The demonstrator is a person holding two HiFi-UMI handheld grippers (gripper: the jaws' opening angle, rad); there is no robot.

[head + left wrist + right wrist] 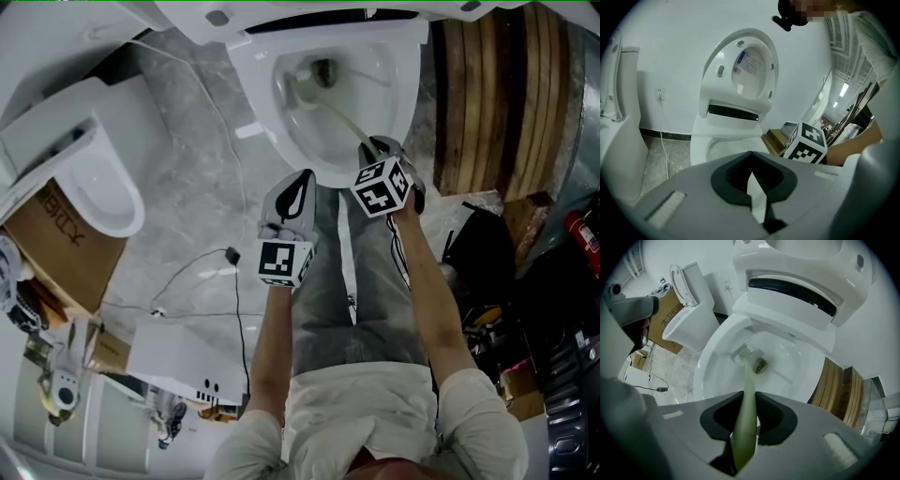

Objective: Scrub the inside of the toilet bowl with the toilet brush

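Observation:
The white toilet bowl (394,66) stands open at the top of the head view, lid (745,70) raised. A pale green toilet brush (746,394) reaches into the bowl (806,376), its white bristle head (743,352) against the inner wall beside the dark drain (761,365). My right gripper (746,430) is shut on the brush handle (342,120) at the bowl's front rim (380,148). My left gripper (292,192) hangs short of the bowl, shut with nothing in it (751,185).
A second white toilet (89,183) and a cardboard box (61,248) sit on the left. A black cable (202,272) crosses the grey marble floor. Stacked wooden boards (497,94) stand right of the bowl, with dark clutter (525,309) below.

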